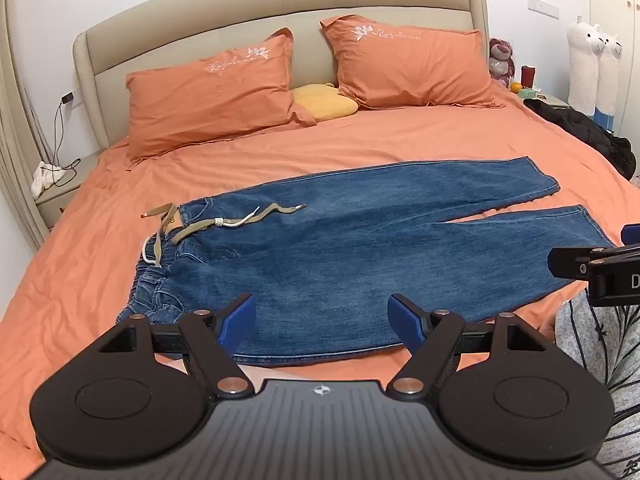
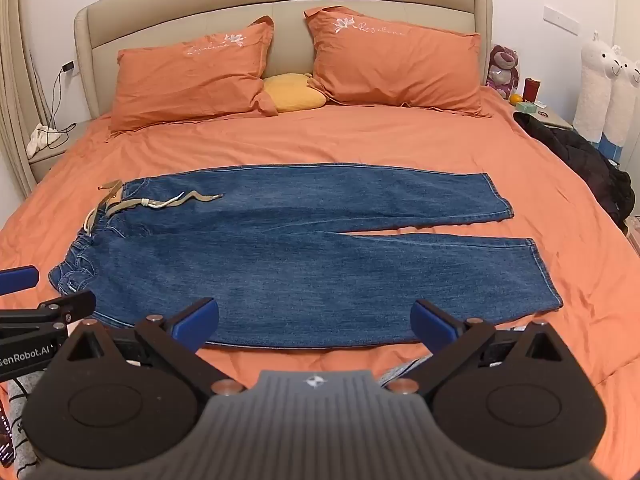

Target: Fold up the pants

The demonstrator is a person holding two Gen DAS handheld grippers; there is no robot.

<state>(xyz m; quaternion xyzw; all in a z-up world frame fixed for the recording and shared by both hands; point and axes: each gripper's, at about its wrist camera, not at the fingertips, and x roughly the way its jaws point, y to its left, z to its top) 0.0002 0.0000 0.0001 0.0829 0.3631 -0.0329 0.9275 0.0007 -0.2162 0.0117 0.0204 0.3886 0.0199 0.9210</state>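
Observation:
Blue jeans lie flat across the orange bed, waistband to the left, both legs running right, slightly apart; they also show in the right wrist view. A tan drawstring belt lies over the waist. My left gripper is open and empty, just above the near edge of the jeans near the hip. My right gripper is open and empty, above the near edge of the near leg. The right gripper also shows at the right edge of the left wrist view; the left one shows at the left edge of the right wrist view.
The bed has two orange pillows and a yellow cushion at the headboard. A black jacket lies at the right edge. Nightstands flank the bed. Grey patterned fabric sits at the near right.

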